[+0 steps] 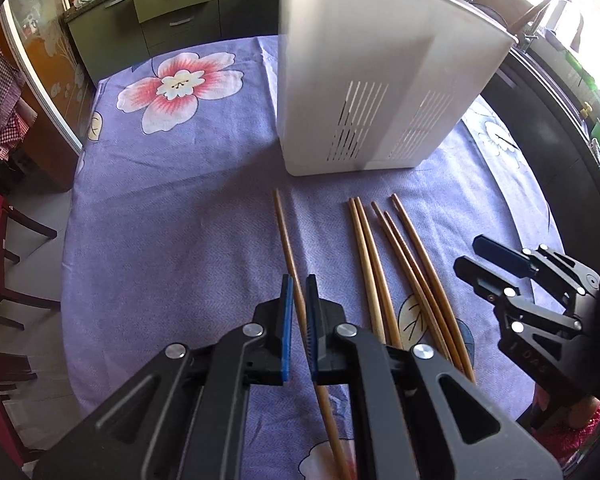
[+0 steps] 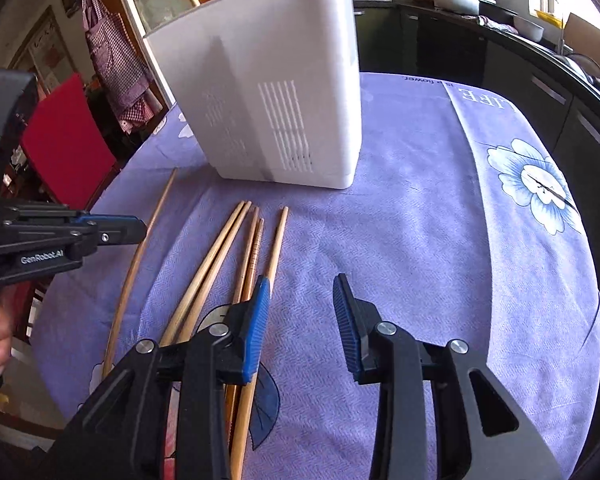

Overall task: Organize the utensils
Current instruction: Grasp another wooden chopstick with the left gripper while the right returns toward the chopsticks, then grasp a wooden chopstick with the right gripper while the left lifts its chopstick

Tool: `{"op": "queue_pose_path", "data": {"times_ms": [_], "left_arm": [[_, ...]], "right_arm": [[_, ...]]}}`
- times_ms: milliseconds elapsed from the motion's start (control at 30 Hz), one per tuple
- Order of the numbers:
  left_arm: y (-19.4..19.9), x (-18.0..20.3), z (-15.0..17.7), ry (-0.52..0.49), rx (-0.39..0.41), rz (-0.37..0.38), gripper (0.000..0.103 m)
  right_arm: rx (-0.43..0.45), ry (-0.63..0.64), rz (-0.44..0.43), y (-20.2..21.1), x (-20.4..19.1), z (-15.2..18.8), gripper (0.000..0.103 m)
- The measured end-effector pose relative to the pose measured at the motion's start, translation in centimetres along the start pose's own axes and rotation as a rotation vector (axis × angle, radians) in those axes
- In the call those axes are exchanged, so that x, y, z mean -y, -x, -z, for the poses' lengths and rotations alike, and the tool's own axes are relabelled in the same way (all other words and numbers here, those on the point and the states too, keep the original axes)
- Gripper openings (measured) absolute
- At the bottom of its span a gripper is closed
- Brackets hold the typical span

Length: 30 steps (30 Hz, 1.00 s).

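A white slotted utensil holder (image 1: 364,80) stands on the purple flowered tablecloth (image 1: 172,200); it also shows in the right wrist view (image 2: 272,92). A single wooden chopstick (image 1: 286,240) runs between the blue pads of my left gripper (image 1: 299,292), whose jaws are nearly closed around it; the stick still lies along the cloth. Several more chopsticks (image 1: 396,264) lie side by side to its right. My right gripper (image 2: 302,296) is open and empty just right of that bunch (image 2: 236,248). The single chopstick shows at the left (image 2: 140,248).
Dark kitchen cabinets (image 1: 172,4) stand behind the table. Chairs (image 1: 4,272) and a red panel (image 2: 66,140) are at the left edge. A counter with dishes (image 2: 500,12) runs along the right. The right gripper shows in the left wrist view (image 1: 484,260).
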<state>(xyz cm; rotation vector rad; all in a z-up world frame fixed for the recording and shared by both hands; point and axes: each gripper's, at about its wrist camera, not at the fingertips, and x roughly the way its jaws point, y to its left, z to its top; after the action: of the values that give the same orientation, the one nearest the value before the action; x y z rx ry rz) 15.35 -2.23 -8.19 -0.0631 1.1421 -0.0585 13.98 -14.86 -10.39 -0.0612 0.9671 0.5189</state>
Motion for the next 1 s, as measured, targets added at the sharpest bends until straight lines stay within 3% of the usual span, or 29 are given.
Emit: {"op": "queue_pose_path", "data": {"times_ms": [233,600,667,733,867,1000], "left_arm": [[1.7,-0.5,0.2,-0.001,0.045,-0.001,0.006],[-0.3,-1.0,0.4,0.046,-0.018,0.03,0.007],[-1.0,-1.3,0.4,0.061,-0.044,0.027,0.008],[-1.9,-1.4,0.4,0.076,-0.072,0.041,0.01],[-3.0,-1.5,0.2,0.1,-0.093,0.049,0.023],[-3.4,-1.1,0.1,0.098,-0.097,0.05,0.024]], "right_arm": [[-0.041,0.056,0.053,-2.0,-1.8,-0.7,0.021],[-0.092,0.131,0.157,-3.7,-3.8,-1.5,0.017],[-0.097,0.14,0.157,-3.8,-3.9,-1.6,0.016],[-0.109,0.131,0.142,-3.7,-3.7,-1.6,0.008],[-0.098,0.095,0.148,-3.2,-3.0,-1.5,0.007],[-0.07,0.049,0.135,-1.9,-1.3,-1.4,0.007]]}}
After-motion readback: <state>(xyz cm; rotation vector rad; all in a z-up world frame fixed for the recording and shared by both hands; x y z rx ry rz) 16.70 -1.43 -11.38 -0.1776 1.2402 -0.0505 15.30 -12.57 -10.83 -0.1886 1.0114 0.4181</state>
